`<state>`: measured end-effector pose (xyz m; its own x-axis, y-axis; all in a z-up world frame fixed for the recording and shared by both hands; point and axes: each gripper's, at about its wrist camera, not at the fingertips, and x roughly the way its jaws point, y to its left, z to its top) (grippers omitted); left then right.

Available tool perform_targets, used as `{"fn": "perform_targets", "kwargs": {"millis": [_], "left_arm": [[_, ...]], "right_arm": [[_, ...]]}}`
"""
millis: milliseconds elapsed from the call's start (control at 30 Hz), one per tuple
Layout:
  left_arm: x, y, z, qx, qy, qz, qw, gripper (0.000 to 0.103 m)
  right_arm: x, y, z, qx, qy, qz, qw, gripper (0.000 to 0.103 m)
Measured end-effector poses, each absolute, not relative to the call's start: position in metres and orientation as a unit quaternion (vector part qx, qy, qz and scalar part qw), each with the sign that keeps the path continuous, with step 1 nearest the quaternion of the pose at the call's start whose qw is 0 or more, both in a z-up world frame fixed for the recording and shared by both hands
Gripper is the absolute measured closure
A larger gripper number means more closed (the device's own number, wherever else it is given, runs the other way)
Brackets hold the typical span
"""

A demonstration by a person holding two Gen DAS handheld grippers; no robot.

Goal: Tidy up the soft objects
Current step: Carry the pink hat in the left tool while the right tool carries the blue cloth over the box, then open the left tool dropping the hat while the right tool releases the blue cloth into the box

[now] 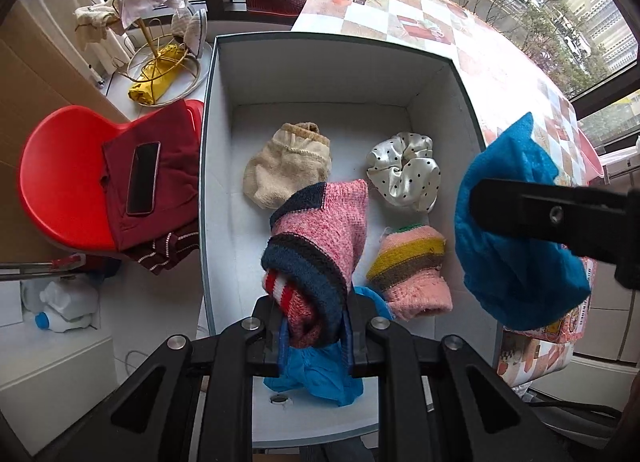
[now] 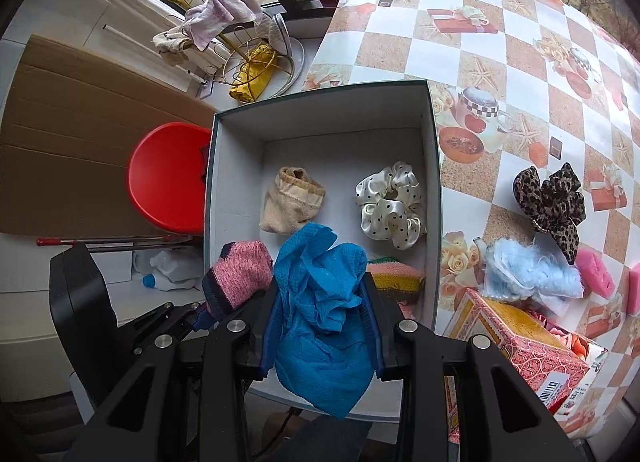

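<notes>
Left gripper (image 1: 310,326) fingers closed on a rolled pink-and-navy knit sock (image 1: 320,238), held above the near-left part of the white box (image 1: 340,62). Right gripper (image 2: 320,330) fingers clamped on a bunched blue cloth (image 2: 320,302), hanging over the box's near edge. Both items look light, limp and compressible; a pinch through the thickest fold should hold best, since loose corners would likely slip or unroll. Nothing fragile here. Box contents: a beige sock (image 1: 286,166) at back left, a white polka-dot scrunchie (image 1: 404,172) at back right, a striped pink-and-yellow sock (image 1: 410,274) at near right, another blue piece (image 1: 316,376) beneath the left gripper. Still out on the desk (image 2: 500,62): a leopard scrunchie (image 2: 554,204), a pale blue fluffy piece (image 2: 528,270), pink sponges (image 2: 596,272).
</notes>
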<state>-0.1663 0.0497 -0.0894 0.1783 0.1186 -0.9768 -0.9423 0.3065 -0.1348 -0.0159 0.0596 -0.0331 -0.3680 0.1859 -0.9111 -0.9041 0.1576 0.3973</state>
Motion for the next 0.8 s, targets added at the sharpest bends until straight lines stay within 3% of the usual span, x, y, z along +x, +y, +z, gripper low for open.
{"fn": "perform_targets", "kwargs": {"millis": [800], "left_arm": [[-0.163,0.057,-0.108,-0.427,0.509,0.406,0.628,0.081]], "right_arm": [[-0.021,0.076,-0.058,-0.318,0.604,0.562,0.467,0.066]]}}
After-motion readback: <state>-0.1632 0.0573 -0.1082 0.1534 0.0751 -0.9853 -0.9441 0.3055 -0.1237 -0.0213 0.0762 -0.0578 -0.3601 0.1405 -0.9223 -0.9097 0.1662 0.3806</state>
